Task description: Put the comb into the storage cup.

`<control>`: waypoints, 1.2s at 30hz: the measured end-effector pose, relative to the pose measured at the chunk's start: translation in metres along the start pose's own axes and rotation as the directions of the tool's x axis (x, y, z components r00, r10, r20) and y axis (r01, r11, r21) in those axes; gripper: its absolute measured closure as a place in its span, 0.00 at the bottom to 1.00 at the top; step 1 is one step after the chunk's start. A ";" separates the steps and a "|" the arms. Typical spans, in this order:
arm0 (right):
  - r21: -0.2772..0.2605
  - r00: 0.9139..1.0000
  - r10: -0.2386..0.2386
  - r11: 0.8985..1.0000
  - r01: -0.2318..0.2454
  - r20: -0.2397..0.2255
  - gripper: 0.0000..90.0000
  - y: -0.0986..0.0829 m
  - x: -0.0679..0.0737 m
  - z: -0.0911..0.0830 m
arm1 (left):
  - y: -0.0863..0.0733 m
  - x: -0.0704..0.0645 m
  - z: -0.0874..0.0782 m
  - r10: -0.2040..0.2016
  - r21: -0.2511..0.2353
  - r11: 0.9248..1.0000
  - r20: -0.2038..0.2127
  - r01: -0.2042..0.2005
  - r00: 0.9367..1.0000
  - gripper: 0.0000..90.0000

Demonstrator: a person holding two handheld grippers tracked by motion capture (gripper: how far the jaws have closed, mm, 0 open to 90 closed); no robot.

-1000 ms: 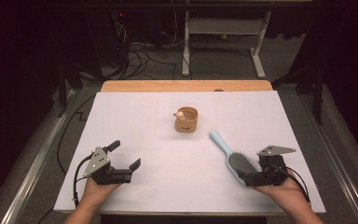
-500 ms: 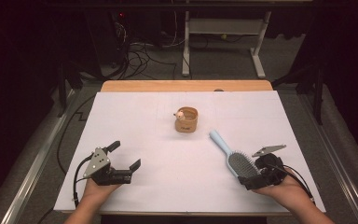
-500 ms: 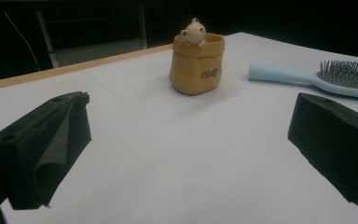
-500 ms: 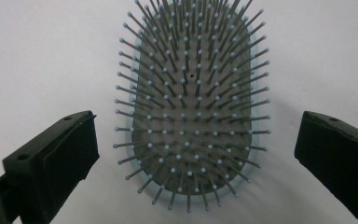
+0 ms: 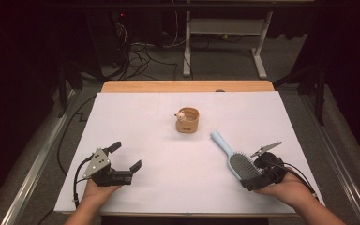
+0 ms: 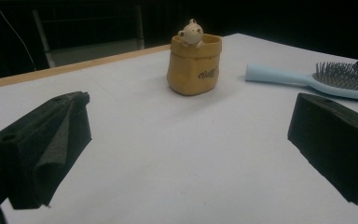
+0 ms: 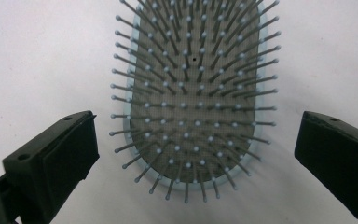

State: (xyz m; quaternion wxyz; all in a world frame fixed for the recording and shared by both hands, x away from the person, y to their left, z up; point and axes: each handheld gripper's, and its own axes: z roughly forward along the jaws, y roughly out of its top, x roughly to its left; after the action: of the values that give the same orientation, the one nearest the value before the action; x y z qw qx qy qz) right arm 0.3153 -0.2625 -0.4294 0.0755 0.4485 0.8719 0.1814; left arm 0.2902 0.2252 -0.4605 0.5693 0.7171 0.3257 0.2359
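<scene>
1. The right gripper hangs just over the bristled head of the pale blue plastic hairbrush, jaws spread wide either side, not touching.
2. The brush lies flat on the white table, bristles up.
3. The left gripper rests with jaws apart, well away.

Hairbrush: pale blue glossy plastic, grey matt pad. Pot: smooth ochre ceramic-looking. Table cover: matt white paper.

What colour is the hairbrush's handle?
Pale blue. The hairbrush handle shows best in the left gripper view.
</scene>
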 end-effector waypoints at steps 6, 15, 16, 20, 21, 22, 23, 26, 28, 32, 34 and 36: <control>0.028 1.000 -0.012 1.000 0.012 0.005 0.00 0.010 -0.001 0.000 | 0.000 -0.001 0.000 -0.005 0.002 1.000 0.011 0.005 1.000 0.01; 0.082 0.999 -0.033 0.996 0.031 0.024 0.00 0.026 -0.001 0.007 | 0.000 -0.001 0.000 0.011 -0.003 1.000 0.003 -0.011 1.000 0.01; 0.086 0.999 -0.035 0.996 0.033 0.022 0.00 0.028 -0.001 0.008 | 0.000 -0.001 0.000 0.011 -0.004 1.000 0.004 -0.011 1.000 0.01; 0.111 0.999 -0.042 0.993 0.039 0.026 0.00 0.034 -0.003 0.012 | 0.000 -0.001 -0.001 0.010 -0.005 1.000 0.007 -0.010 1.000 0.01; 0.116 0.999 -0.041 0.992 0.038 0.023 0.00 0.035 -0.003 0.014 | 0.000 -0.001 -0.001 0.009 -0.005 1.000 0.007 -0.009 1.000 0.01; 0.124 0.999 -0.042 0.992 0.039 0.022 0.00 0.036 -0.003 0.015 | 0.000 -0.001 -0.001 0.010 -0.005 1.000 0.007 -0.010 1.000 0.00; 0.130 0.999 -0.045 0.991 0.042 0.023 0.00 0.037 -0.003 0.016 | -0.001 -0.001 -0.001 0.010 -0.005 1.000 0.006 -0.010 1.000 0.01; 0.139 0.999 -0.048 0.989 0.043 0.026 0.00 0.040 -0.003 0.019 | -0.001 -0.001 0.000 0.009 -0.004 1.000 0.009 -0.009 1.000 0.00; 0.149 0.998 -0.048 0.988 0.044 0.028 0.00 0.041 -0.002 0.022 | -0.001 -0.001 0.000 0.008 -0.005 1.000 0.010 -0.008 1.000 0.00; 0.162 0.997 -0.066 0.985 0.059 0.035 0.00 0.045 -0.001 0.026 | -0.001 -0.002 0.000 0.009 -0.005 1.000 0.015 -0.009 1.000 0.00; 0.164 0.997 -0.064 0.985 0.058 0.036 0.00 0.047 -0.001 0.028 | -0.001 -0.002 0.000 0.009 -0.004 1.000 0.016 -0.009 1.000 0.00; 0.168 0.998 -0.059 0.985 0.051 0.037 0.00 0.049 -0.001 0.029 | -0.001 -0.001 0.000 0.011 -0.005 1.000 0.017 -0.011 1.000 0.00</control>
State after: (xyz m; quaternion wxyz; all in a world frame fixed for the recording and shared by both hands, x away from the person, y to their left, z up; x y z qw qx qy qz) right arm 0.3611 -0.2304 -0.4371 0.0611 0.4327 0.8943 0.0963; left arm 0.2888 0.2245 -0.4615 0.5726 0.7193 0.3165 0.2337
